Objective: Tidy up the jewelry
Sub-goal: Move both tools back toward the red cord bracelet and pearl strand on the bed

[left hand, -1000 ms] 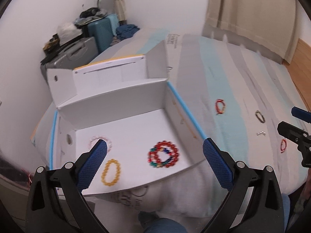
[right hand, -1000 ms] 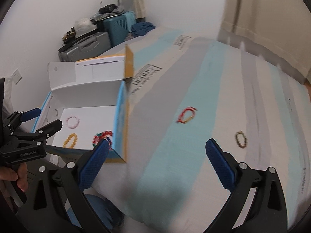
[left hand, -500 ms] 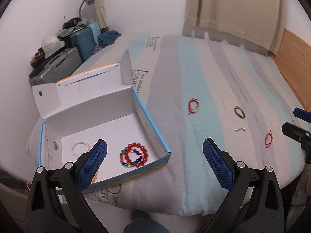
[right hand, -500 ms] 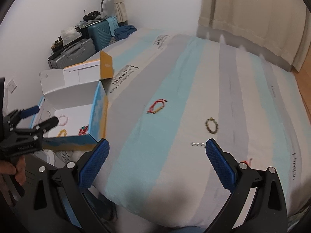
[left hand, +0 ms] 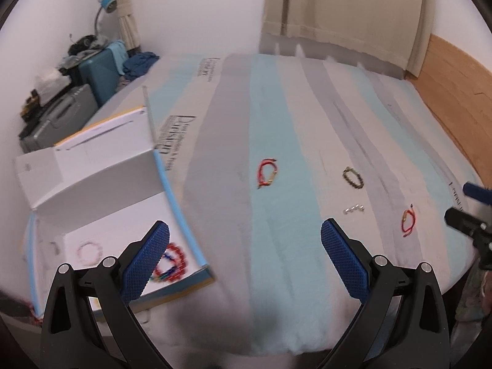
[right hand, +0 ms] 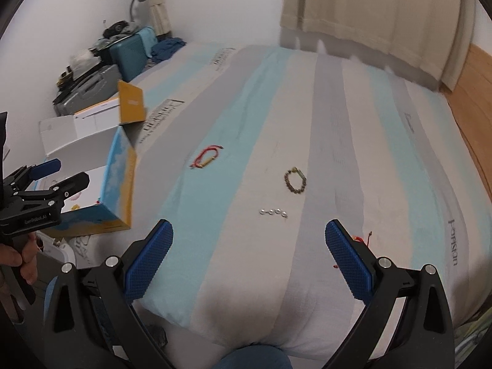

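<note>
This is a bedroom in a home. A bed (right hand: 338, 123) with a striped sheet in grey, white and pale blue fills the room. Beige curtains (right hand: 369, 9) hang along the far wall. In the corner, suitcases (left hand: 101, 73) are stacked with clothes (left hand: 140, 61) and clutter, beneath a blue desk lamp (left hand: 106, 3). Wooden flooring (left hand: 455, 92) shows at the right.

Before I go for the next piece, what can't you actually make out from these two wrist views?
- Box contents: motion-blurred in the left wrist view; the left gripper finger covers part of the red bead bracelet.
- Box interior, right wrist view: mostly hidden by its near wall.
- Red cord bracelet nearest the right gripper: largely behind its finger.
- Small silver piece: too small to identify.
</note>
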Demonstrator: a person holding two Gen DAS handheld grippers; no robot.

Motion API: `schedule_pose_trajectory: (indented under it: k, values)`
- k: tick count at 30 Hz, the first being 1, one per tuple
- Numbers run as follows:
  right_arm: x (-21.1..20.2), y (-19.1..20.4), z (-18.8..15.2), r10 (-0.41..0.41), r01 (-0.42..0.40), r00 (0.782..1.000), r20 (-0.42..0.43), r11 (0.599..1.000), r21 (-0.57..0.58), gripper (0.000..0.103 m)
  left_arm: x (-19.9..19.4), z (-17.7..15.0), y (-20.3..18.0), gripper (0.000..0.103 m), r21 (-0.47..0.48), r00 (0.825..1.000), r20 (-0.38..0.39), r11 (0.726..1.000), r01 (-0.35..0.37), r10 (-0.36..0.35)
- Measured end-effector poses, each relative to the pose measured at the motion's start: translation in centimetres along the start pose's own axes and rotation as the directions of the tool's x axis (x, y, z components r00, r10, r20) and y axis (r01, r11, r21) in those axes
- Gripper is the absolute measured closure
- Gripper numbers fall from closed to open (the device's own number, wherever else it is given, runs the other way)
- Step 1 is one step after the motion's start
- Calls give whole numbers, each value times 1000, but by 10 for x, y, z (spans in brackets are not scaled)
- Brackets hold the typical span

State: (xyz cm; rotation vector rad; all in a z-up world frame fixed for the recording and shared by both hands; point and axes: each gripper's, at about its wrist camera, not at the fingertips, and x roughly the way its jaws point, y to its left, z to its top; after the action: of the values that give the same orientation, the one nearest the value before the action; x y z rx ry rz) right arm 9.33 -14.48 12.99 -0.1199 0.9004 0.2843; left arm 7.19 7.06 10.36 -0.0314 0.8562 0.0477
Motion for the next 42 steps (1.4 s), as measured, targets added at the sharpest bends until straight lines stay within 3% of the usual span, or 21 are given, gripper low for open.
schedule_pose_trajectory:
  k: [14, 17, 22, 33, 42]
  values:
    - [84, -24, -8, -43, 43, 999, -7, 999, 5, 8, 107, 34, -44, 6, 80, 998, -21, 995, 64, -62]
    - [102, -22, -13, -93, 93, 996, -8, 995, -21, 8, 122, 35, -51, 6, 90, 996, -16, 992, 90, -89]
    - [134, -16, -25, -81, 81, 997, 10, 997, 7, 8, 147, 27, -50, 6, 109, 998, -11, 992, 69, -68]
    - [203, -32, -38, -48, 46, 999, 6, 980, 191, 8, 222, 35, -45, 6, 92, 997, -52, 994, 65, -61]
    - [244, -44, -39, -29, 35, 999, -31, 975, 217, 17, 267, 41, -52, 6, 100, 993, -78, 991, 91, -83]
